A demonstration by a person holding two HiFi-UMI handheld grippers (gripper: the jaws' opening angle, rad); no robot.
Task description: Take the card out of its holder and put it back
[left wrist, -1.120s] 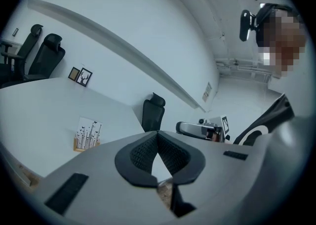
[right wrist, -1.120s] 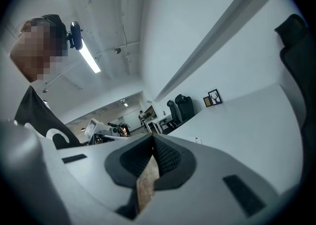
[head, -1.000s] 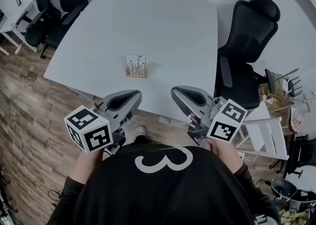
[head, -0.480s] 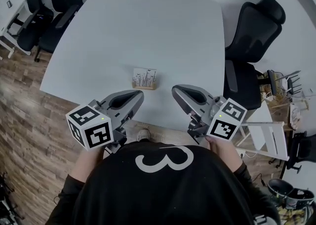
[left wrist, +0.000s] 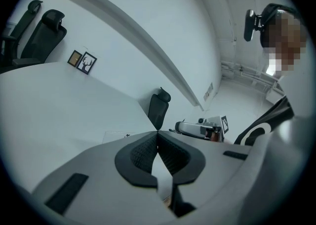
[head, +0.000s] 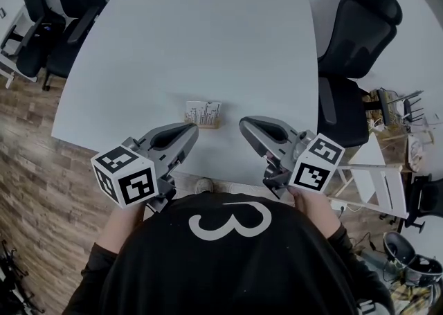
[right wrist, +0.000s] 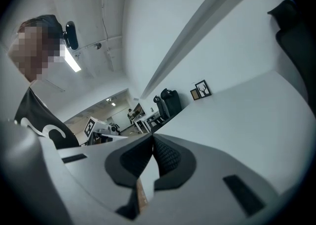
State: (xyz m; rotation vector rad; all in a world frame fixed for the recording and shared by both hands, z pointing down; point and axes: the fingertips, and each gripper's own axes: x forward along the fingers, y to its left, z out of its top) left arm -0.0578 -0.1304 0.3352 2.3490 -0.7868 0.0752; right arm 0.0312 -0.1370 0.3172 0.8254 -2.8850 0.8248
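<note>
Table: large, white, rounded corners. Card: upright in its wooden holder, close to the table's near edge, ahead of and between both grippers, touched by neither. Left gripper: jaws pressed together, nothing between them. Right gripper: jaws likewise closed and empty. Black office chairs: one at the table's right side, more at far left. Floor: wood plank. Framed pictures: two, by the white wall at the table's far edge

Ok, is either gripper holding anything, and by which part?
Nothing is held. The left gripper and the right gripper are both shut and empty; the card stands in its holder on the table.
</note>
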